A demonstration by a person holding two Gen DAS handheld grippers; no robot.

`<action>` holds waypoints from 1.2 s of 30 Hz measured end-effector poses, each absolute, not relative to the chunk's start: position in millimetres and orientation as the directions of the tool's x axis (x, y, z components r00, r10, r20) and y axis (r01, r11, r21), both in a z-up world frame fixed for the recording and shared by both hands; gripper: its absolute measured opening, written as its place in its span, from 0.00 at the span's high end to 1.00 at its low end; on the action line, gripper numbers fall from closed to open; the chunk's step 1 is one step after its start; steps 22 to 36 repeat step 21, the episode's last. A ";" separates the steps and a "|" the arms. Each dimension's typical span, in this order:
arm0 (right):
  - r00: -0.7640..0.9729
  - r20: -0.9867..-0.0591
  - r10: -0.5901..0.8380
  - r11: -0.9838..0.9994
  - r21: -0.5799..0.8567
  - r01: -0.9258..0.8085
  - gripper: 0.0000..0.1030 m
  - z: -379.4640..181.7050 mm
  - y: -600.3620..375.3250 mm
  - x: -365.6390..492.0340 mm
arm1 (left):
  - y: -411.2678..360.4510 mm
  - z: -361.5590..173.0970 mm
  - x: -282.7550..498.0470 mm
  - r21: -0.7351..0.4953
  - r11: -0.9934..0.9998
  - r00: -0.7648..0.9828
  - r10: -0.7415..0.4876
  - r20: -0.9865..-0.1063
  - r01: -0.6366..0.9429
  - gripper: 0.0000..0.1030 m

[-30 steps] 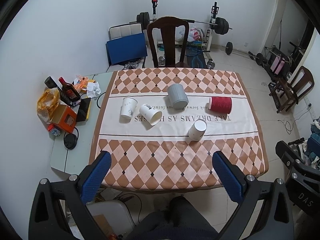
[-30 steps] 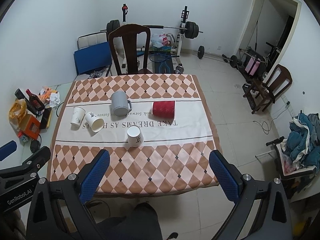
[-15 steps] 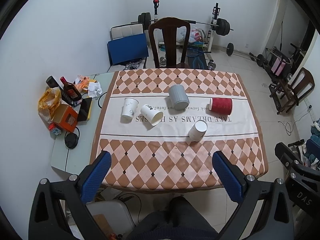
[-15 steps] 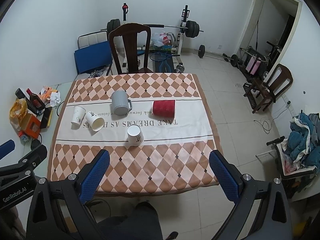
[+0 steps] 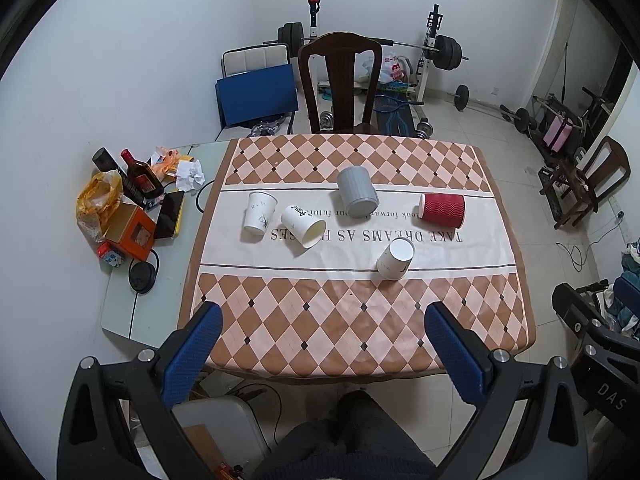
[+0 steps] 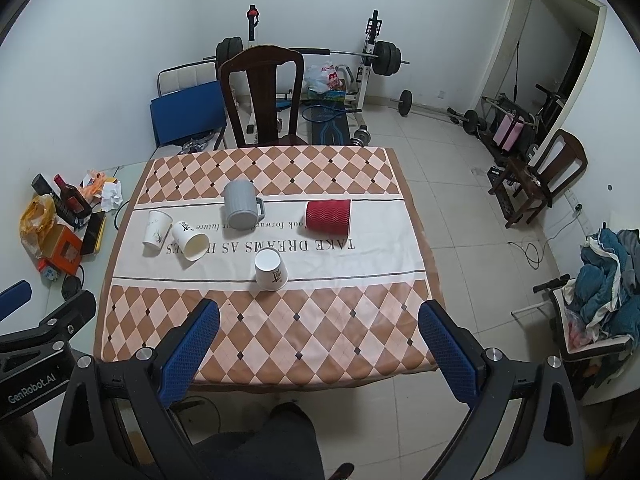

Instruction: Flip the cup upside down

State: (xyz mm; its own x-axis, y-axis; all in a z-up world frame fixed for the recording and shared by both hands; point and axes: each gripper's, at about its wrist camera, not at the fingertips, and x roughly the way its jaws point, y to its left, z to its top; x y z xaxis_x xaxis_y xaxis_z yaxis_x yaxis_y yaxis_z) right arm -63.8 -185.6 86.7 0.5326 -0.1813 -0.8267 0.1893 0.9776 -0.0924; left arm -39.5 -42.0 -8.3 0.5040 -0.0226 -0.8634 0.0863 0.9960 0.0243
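Note:
Several cups sit on the checked tablecloth (image 5: 360, 328). A white paper cup (image 5: 260, 218) stands upside down at the left. A second white paper cup (image 5: 304, 226) lies on its side beside it. A grey mug (image 5: 357, 197) stands upside down in the middle. A red ribbed cup (image 5: 442, 210) lies on its side at the right. A third white paper cup (image 5: 395, 258) stands upside down nearer me. In the right wrist view they show as the grey mug (image 6: 241, 206), the red cup (image 6: 329, 217) and the near white cup (image 6: 271, 269). My left gripper (image 5: 320, 344) and right gripper (image 6: 318, 342) are open and empty, high above the table's near edge.
A dark wooden chair (image 5: 340, 84) stands behind the table. A side table (image 5: 120, 304) at the left holds a bottle (image 5: 140, 178), an orange box (image 5: 130, 232) and clutter. Weights and a barbell rack (image 5: 432, 52) stand at the back. Another chair (image 6: 548, 176) is at the right.
Both views have drifted slightly; the cups have not moved and both grippers stay open.

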 end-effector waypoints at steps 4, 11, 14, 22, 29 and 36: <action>0.533 -0.826 -0.181 0.978 -0.092 0.189 0.02 86.3 -185.0 -63.8 | -41.8 -8.2 -39.3 0.023 0.996 0.504 -0.023 -0.863 0.086 0.00; 0.533 -0.827 -0.181 0.978 -0.092 0.190 0.02 87.0 -185.9 -63.1 | -41.3 -7.9 -38.6 0.025 0.996 0.502 -0.023 -0.864 0.088 0.00; 0.533 -0.826 -0.181 0.978 -0.092 0.189 0.02 87.1 -186.3 -63.3 | -41.5 -7.4 -39.1 0.024 0.996 0.502 -0.022 -0.864 0.085 0.00; 0.531 -0.827 -0.182 0.977 -0.092 0.191 0.02 86.9 -185.4 -64.3 | -40.7 -6.6 -40.1 0.028 0.996 0.508 -0.020 -0.861 0.088 0.00; 0.531 -0.827 -0.182 0.977 -0.092 0.191 0.02 86.9 -185.4 -64.3 | -40.7 -6.6 -40.1 0.028 0.996 0.508 -0.020 -0.861 0.088 0.00; 0.531 -0.827 -0.182 0.977 -0.092 0.191 0.02 86.9 -185.4 -64.3 | -40.7 -6.6 -40.1 0.028 0.996 0.508 -0.020 -0.861 0.088 0.00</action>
